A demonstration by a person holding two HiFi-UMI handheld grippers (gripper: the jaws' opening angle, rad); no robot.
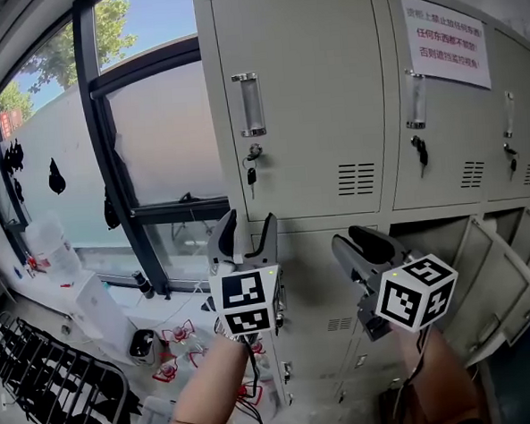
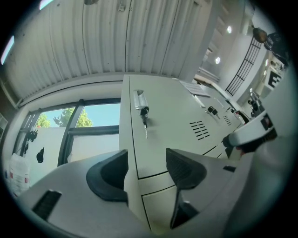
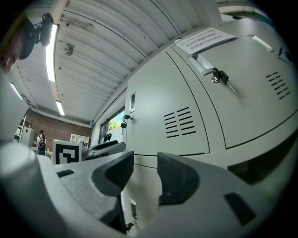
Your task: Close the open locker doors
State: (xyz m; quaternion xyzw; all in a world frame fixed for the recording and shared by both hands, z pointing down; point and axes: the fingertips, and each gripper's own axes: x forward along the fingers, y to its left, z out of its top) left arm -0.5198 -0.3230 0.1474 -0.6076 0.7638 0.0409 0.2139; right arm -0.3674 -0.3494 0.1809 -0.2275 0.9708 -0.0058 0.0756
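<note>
Currently left gripper (image 1: 248, 222) has its fingers spread wide and empty, in front of the shut lockers (image 1: 313, 114); right gripper (image 1: 354, 239) has its fingers narrowly apart, also empty. Open door (image 1: 489, 278) hangs lower right, beside the right gripper. Notice (image 1: 445, 41) is on an upper door (red Chinese print, too small to read).

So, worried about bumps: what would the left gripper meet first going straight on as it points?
Likely the locker cabinet, at its left corner near the bottom of the top-left door; depth is unclear.

Pale grey lockers (image 1: 313, 114), white notice (image 1: 445, 41) (red print), black window frame (image 1: 171, 211), black-and-white marker cubes (image 1: 245, 302).
</note>
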